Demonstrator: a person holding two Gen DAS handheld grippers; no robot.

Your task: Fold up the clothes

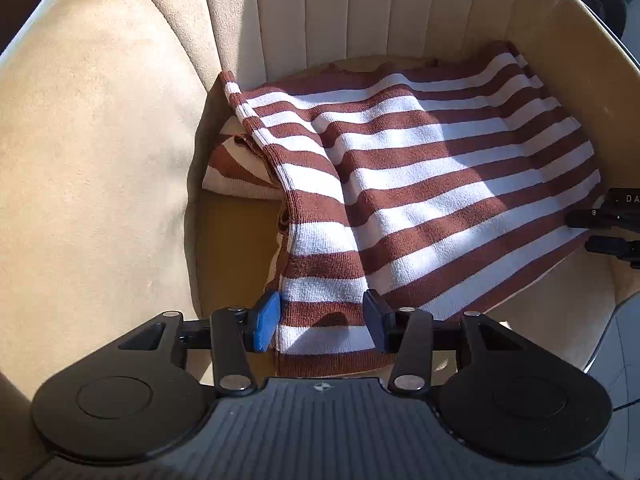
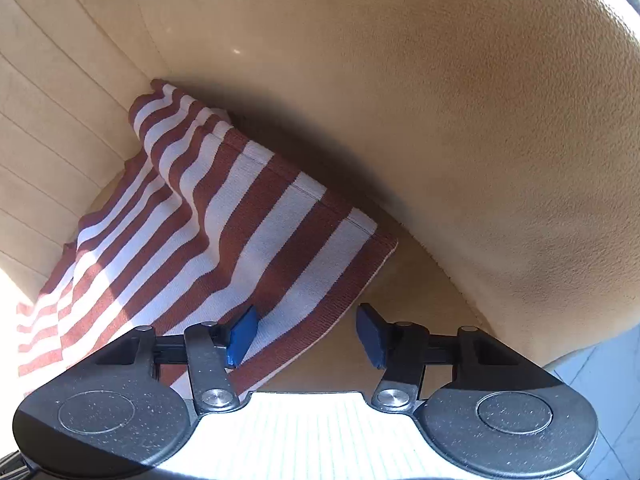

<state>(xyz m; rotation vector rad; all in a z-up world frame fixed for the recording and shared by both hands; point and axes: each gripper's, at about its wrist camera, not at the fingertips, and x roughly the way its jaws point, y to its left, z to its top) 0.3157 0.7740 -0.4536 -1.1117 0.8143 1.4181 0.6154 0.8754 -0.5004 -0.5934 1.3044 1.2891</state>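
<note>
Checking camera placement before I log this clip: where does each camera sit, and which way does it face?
Left wrist: on the left hand-held gripper, looking steeply down at the striped garment on the beige armchair; its own fingers show, the right hand-held gripper at the edge.
Right wrist: on the right hand-held gripper, facing down at the garment's corner.
Shared: garment and armchair.

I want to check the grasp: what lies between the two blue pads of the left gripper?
The brown-and-white striped knitted garment; left wrist view shows its near edge inside the left gripper.
</note>
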